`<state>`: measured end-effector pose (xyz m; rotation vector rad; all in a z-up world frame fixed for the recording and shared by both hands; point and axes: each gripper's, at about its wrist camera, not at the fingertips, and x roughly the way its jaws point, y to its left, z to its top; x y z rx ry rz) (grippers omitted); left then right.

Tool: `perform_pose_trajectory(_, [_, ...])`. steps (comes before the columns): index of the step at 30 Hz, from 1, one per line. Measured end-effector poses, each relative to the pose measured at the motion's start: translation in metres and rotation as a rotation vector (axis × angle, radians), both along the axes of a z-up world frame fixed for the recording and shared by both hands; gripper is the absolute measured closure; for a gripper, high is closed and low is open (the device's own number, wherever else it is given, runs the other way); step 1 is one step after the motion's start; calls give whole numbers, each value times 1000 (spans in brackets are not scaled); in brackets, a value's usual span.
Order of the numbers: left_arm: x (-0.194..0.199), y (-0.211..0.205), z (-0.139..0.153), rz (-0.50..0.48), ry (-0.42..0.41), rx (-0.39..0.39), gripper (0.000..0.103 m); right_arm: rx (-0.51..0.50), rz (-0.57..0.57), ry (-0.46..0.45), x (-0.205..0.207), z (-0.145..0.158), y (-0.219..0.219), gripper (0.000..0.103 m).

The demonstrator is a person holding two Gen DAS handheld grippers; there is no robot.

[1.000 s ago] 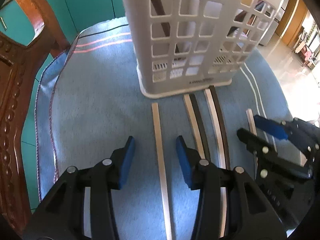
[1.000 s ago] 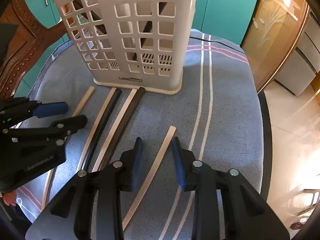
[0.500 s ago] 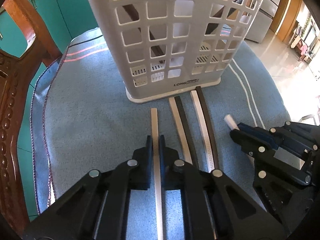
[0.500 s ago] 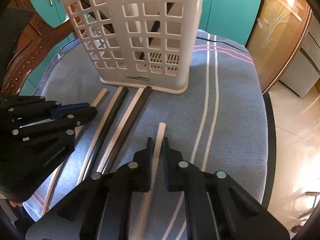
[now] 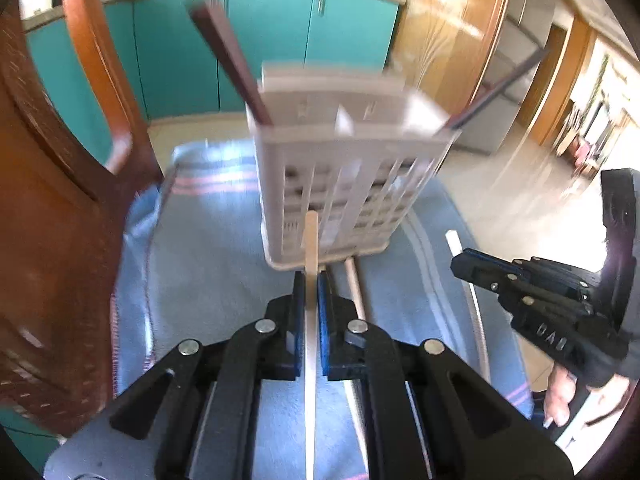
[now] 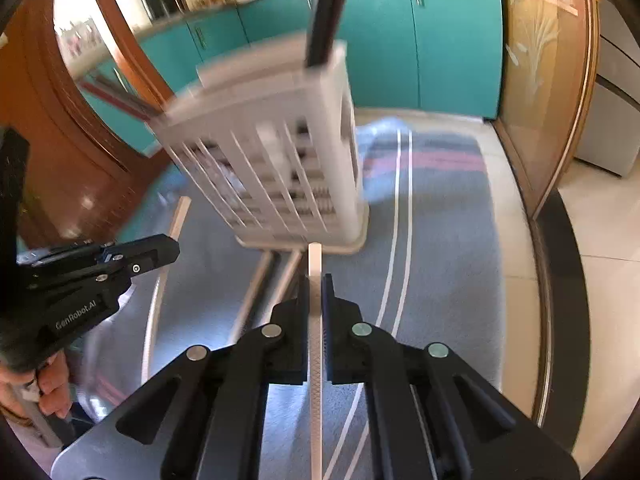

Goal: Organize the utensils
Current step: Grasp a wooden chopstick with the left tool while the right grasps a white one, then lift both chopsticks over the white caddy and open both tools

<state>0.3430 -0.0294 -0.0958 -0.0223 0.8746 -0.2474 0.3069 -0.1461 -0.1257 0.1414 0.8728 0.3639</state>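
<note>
We pinch one pale stick (image 5: 311,236) in the left gripper (image 5: 311,286) and another (image 6: 315,264) in the right gripper (image 6: 316,286); held by their ends, either could swivel and snag the basket (image 5: 344,184) rim ahead of the fingers.

Left black two-finger gripper (image 5: 311,280) — jaws closed flat on a pale flat wooden stick (image 5: 311,236), which runs lengthwise between the blue pads and juts past the fingertips. Gripper pitched downward.

Right black two-finger gripper (image 6: 316,280) — jaws likewise clamped on a second pale stick (image 6: 315,264), tip protruding ahead. A bare hand (image 6: 52,388) grips the left handle.
</note>
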Motion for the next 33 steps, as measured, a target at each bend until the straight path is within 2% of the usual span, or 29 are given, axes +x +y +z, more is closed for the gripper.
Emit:
perform_pose_trajectory(6, [-51,17,77,-30,-185,-91,96,119,41,-159,-30,69,-25,96])
perform_pose_trajectory(12, [-66,31,154,-22,-358,-158,96,202,39,-323,-44,138,-32,96])
perform_pose_trajectory(13, [-66,35,172,-7,-402,-178,96,207,33,-351,-43,149,-31,96])
perform_pose_trajectory(17, [-63,43,214,42,-512,-218,96,219,-19,-459,-36,198,-32,96])
perform_pose_trajectory(21, [-60,47,225,91,-577,-208,96,233,-90,-540,-22,222,-39,96])
perform_pose_trajectory(26, [-40,60,218,127,-559,-236,96,282,-146,-577,-7,223,-50,96])
perform_pose_trajectory(29, [-18,54,205,172,-539,-205,96,297,-173,-604,1,219,-53,96])
perform_pose_trajectory(33, [2,48,186,181,-481,-196,96,275,-208,-661,1,212,-54,96])
